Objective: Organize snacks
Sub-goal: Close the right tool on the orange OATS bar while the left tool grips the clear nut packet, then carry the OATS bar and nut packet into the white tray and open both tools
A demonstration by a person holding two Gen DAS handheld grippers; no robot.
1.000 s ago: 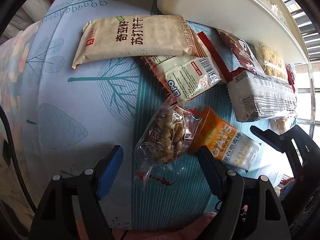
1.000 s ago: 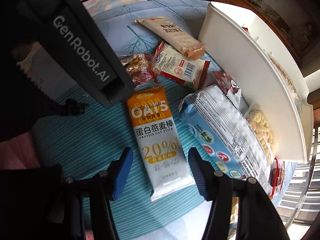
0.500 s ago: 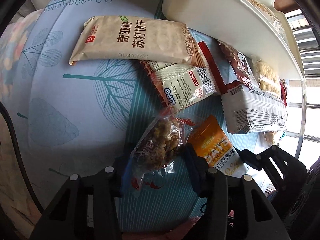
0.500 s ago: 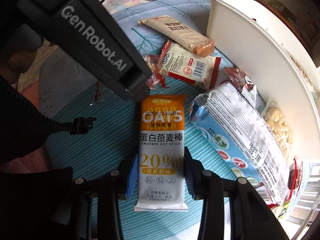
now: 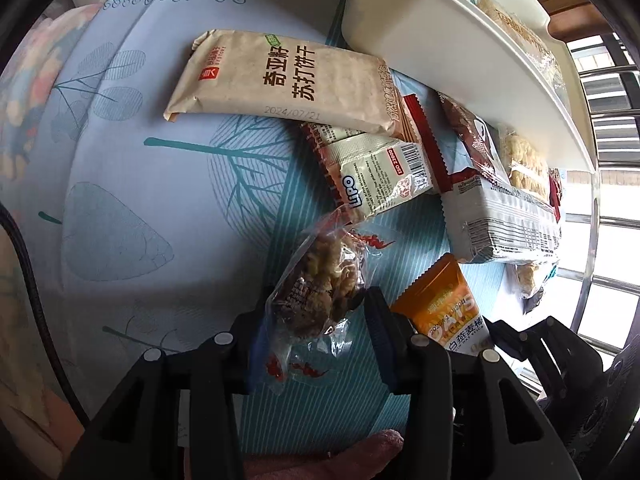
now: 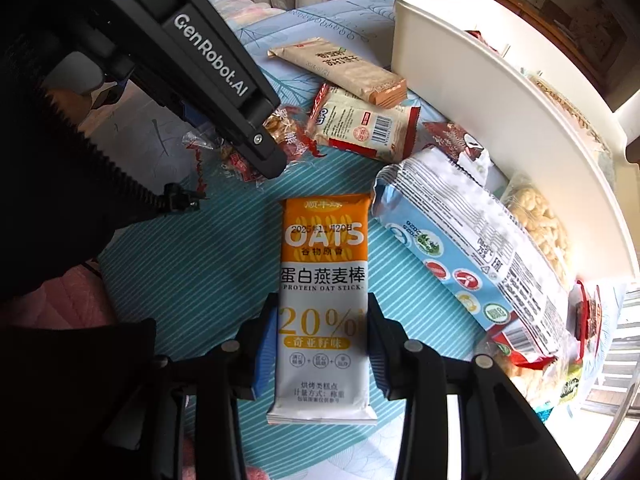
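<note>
On the patterned cloth (image 5: 120, 184), the left gripper (image 5: 316, 320) has its jaws pinched on the clear nut bag (image 5: 316, 292), low on the bag's body, so the crinkled film bunches between the pads and gives a firm hold for a lift. Behind it lie the cracker pack (image 5: 288, 84) and the Lipo packet (image 5: 380, 176), the first overlapping the second, both just beside the white bin (image 5: 420, 40); they look like loose snacks waiting their turn. The bin's near wall runs alongside the whole heap, so each carry into it would be short.

To the right, the right gripper (image 6: 322, 344) straddles the oat bar (image 6: 323, 300) across its narrow width, jaws pressed to both long edges near the lower half; that grip suits a stiff, flat wrapper. The bar lies flat on the cloth, beside the blue-and-white bag (image 6: 460, 256). A puffed-snack bag (image 6: 536, 224) sits between that bag and the bin wall. Both picks appear ready to rise together.
</note>
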